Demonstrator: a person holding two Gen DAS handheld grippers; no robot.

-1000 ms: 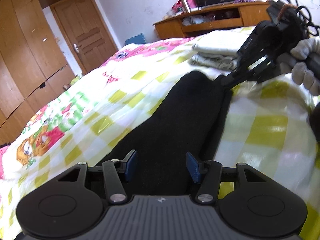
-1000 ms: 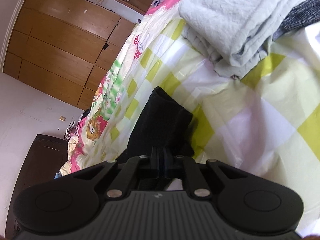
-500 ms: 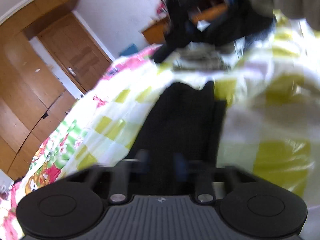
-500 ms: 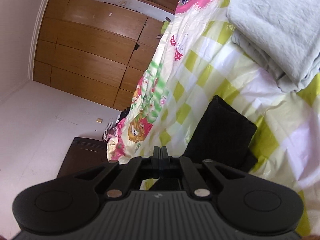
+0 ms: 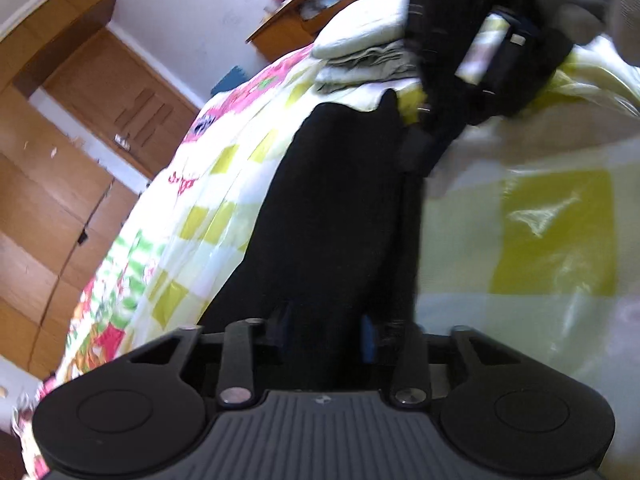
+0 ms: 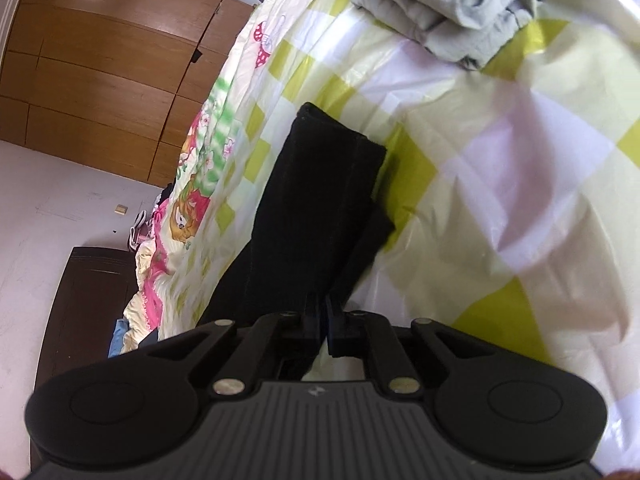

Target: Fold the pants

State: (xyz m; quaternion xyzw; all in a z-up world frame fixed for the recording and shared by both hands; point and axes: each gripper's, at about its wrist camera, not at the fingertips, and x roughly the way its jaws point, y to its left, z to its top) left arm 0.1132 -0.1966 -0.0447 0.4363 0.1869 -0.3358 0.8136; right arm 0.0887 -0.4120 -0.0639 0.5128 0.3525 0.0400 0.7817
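Black pants [image 5: 332, 216] lie lengthwise on the checked bedspread [image 5: 552, 232], folded narrow, far end towards the stack of pale folded clothes [image 6: 448, 4]. Your left gripper [image 5: 325, 332] has just been re-opening slightly after clamping down; cloth sits between its fingers, pads look to be pressing it. Your right gripper [image 6: 323, 322] is clenched tight on the near right edge of the pants. Wooden wardrobe [image 6: 100, 64] on the far left
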